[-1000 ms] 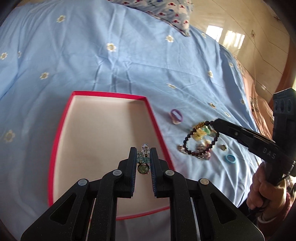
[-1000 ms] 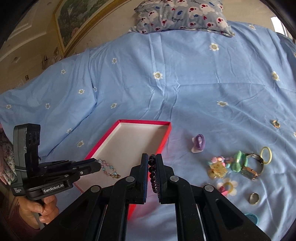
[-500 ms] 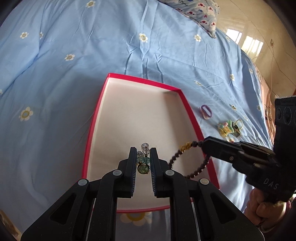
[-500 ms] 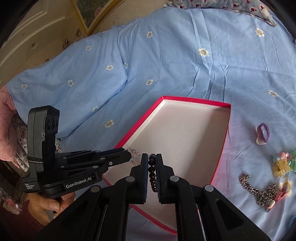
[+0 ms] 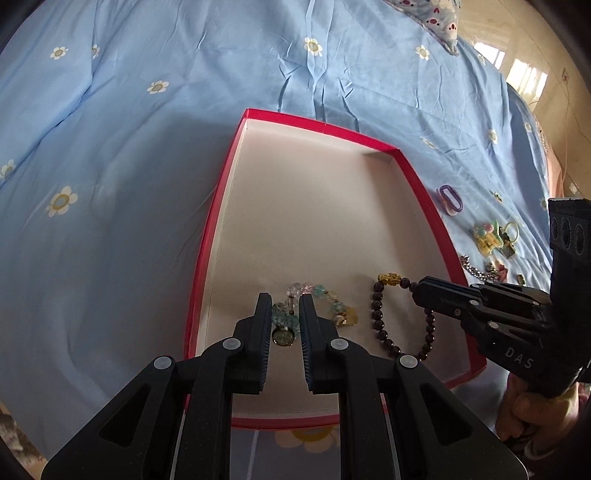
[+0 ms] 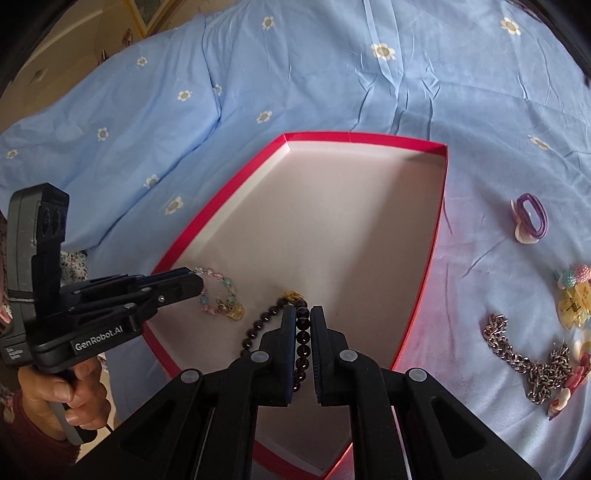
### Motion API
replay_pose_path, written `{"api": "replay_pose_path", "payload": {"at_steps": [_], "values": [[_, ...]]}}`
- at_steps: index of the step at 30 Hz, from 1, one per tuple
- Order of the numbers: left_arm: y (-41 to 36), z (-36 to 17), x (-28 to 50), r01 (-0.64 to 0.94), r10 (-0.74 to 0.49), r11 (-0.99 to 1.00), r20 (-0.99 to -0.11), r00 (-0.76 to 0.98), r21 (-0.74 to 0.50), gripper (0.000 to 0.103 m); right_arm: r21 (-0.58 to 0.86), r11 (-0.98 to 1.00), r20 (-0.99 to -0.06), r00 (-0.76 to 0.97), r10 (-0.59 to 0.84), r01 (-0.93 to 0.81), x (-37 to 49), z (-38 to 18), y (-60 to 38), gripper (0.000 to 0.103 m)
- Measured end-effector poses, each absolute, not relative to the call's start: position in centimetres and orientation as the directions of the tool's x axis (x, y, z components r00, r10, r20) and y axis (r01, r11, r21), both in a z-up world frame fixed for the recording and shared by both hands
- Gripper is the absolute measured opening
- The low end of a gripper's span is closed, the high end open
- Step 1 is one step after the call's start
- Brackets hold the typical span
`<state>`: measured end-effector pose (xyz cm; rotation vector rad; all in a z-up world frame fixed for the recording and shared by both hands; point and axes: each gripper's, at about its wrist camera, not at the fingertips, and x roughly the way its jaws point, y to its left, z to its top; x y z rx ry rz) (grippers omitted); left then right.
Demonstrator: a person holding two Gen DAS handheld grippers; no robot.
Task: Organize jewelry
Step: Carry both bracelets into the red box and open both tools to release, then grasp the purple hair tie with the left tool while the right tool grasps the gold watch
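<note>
A red-rimmed box point(image 5: 417, 177) point(image 6: 369, 137) with a pale floor lies on the blue bedspread. My left gripper point(image 5: 283, 306) point(image 6: 197, 282) is shut on a crystal bead bracelet point(image 5: 317, 295) point(image 6: 218, 295) whose loose part rests on the box floor. My right gripper point(image 6: 303, 314) point(image 5: 415, 288) is shut on a dark bead bracelet point(image 6: 258, 328) point(image 5: 380, 317) with a gold charm, low over the box floor beside the crystal one.
Loose jewelry lies on the bedspread right of the box: a purple hair clip point(image 6: 530, 218) point(image 5: 450, 194), a silver chain point(image 6: 524, 358), a yellow-green charm cluster point(image 5: 489, 236) point(image 6: 572, 295). A patterned pillow point(image 5: 439, 18) lies at the far edge.
Both grippers have moved over the box and come down. The dark bracelet has travelled from the bedspread into the box. The crystal bracelet's loose part now lies on the box floor.
</note>
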<state>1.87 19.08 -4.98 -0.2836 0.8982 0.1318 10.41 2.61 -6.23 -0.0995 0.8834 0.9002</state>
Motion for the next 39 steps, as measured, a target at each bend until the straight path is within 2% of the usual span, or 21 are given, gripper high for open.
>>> {"api": "replay_pose_path", "payload": {"at_steps": [4, 9, 18, 25, 39], "values": [[19.3, -5.1, 1.9, -0.235, 0.0, 0.955, -0.79, 0.613, -0.183, 0.014, 0.257, 0.647, -0.722, 0.302, 0.622, -0.718, 10.6, -6.8, 2.9, 0.007], [19.4, -4.8, 1.8, -0.25, 0.015, 0.952, -0.791, 0.611, -0.176, 0.03, 0.251, 0.645, -0.726, 0.3, 0.619, -0.722, 10.7, -6.6, 3.0, 0.014], [18.6, -2.6, 1.3, -0.25, 0.031, 0.952, -0.756, 0.654, -0.177, 0.043, 0.293, 0.631, -0.672, 0.314, 0.67, -0.718, 10.0, -4.8, 1.1, 0.026], [16.3, -1.4, 2.3, -0.202, 0.001, 0.962, -0.743, 0.669, -0.181, 0.047, 0.307, 0.671, -0.63, 0.384, 0.675, -0.675, 9.8, -3.0, -3.4, 0.033], [10.3, -0.8, 5.8, -0.075, -0.09, 0.98, -0.747, 0.659, -0.184, 0.049, 0.332, 0.812, -0.62, 0.538, 0.571, -0.48, 12.8, -2.5, -13.6, 0.035]]}}
